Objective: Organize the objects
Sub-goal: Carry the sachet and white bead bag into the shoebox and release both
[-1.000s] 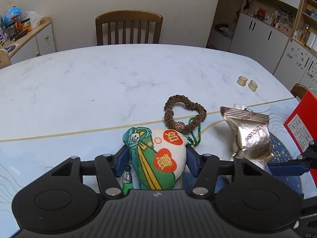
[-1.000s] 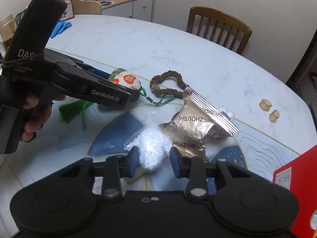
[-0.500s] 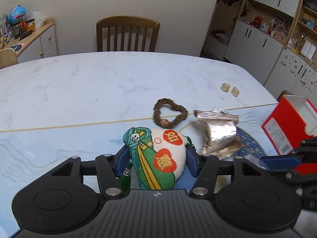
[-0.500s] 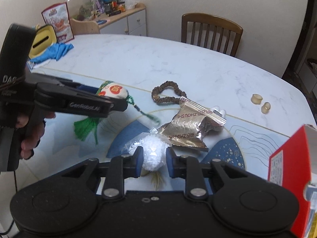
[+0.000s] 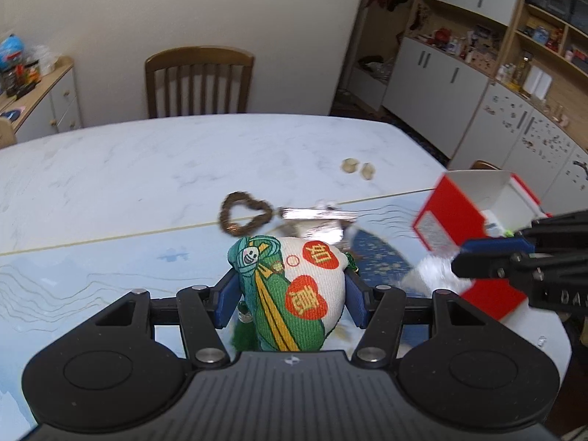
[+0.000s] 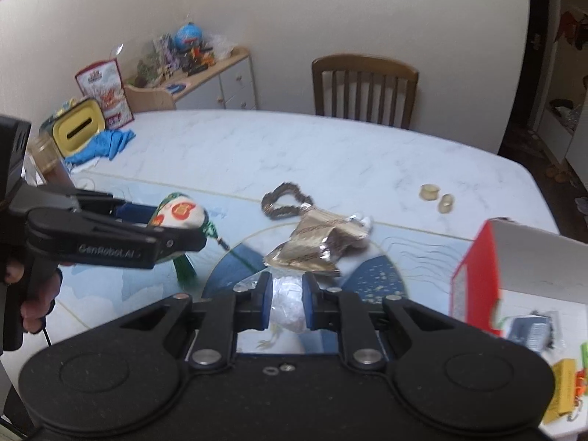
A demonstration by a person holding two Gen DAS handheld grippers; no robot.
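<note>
A home dining room: marble table [image 5: 147, 169], wooden chair [image 5: 198, 81], cluttered sideboard [image 6: 217, 73], shelving [image 5: 514, 55].

**Cloth, foil and matt plastic**

You hold a stuffed cloth charm [image 5: 294, 286] of coarse printed weave in the left gripper [image 5: 290, 294], whose body is matt black plastic with blue pads. Behind the charm, a crinkled glossy foil pouch [image 6: 316, 246] lies on the smooth, marble-look tabletop [image 6: 294, 154]. Beside the pouch, the bead bracelet [image 6: 283, 202] looks rough. In your right gripper [image 6: 287, 307] is a clear crinkly plastic bag [image 6: 288, 308].
</note>
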